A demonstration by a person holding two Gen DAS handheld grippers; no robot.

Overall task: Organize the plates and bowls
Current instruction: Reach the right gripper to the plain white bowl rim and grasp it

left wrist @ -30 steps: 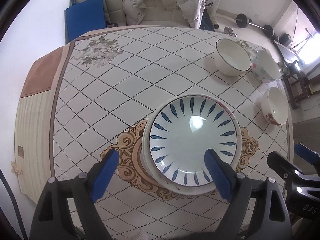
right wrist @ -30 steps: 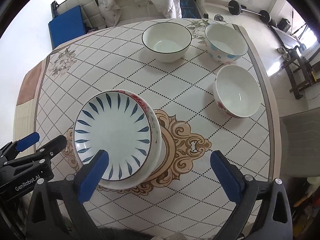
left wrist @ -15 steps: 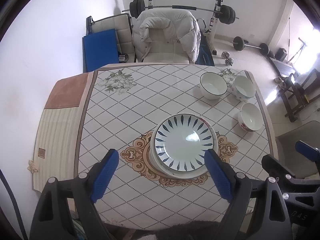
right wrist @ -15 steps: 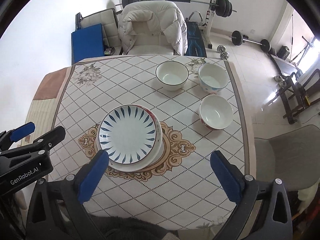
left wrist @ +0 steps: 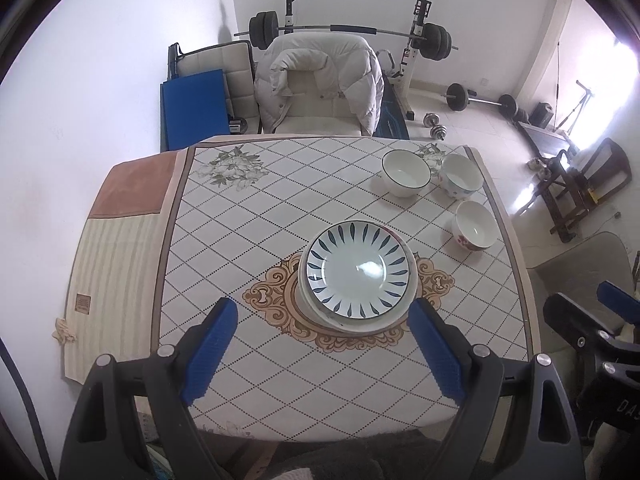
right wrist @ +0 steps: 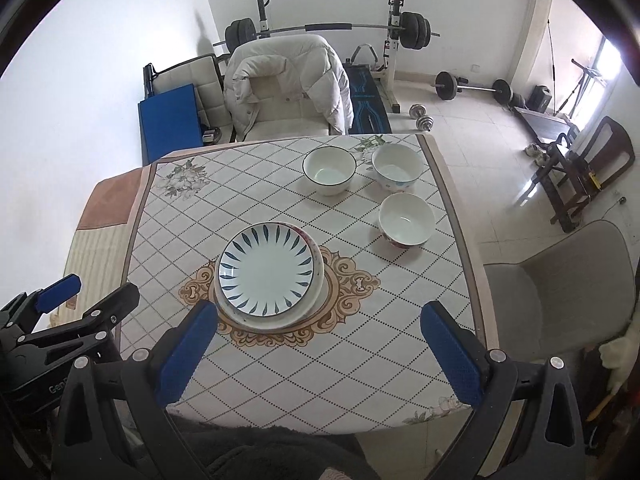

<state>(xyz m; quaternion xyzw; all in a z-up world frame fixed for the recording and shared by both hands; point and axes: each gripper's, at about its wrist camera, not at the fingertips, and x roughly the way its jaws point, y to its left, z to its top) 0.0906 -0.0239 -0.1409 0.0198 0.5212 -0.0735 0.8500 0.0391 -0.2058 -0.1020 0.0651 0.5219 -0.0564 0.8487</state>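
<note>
A stack of plates (left wrist: pixel 357 273) (right wrist: pixel 267 276), the top one white with blue leaf marks, sits at the middle of the table. Three bowls stand at the far right: a dark-rimmed white bowl (left wrist: pixel 405 178) (right wrist: pixel 329 169), a dotted bowl (left wrist: pixel 461 175) (right wrist: pixel 397 167) and a red-flowered bowl (left wrist: pixel 475 225) (right wrist: pixel 406 220). My left gripper (left wrist: pixel 320 346) is open and empty, high above the table's near edge. My right gripper (right wrist: pixel 320 354) is open and empty, beside it to the right.
The table (left wrist: pixel 248 216) has a diamond-pattern cloth. A chair with a white jacket (left wrist: pixel 320 88) stands at the far side, a grey chair (right wrist: pixel 560 292) at the right. A barbell rack (left wrist: pixel 348 32) and weights stand behind.
Both grippers have pulled up and back from the plate stack, so the whole table and room now show. The plates and bowls have not moved.
</note>
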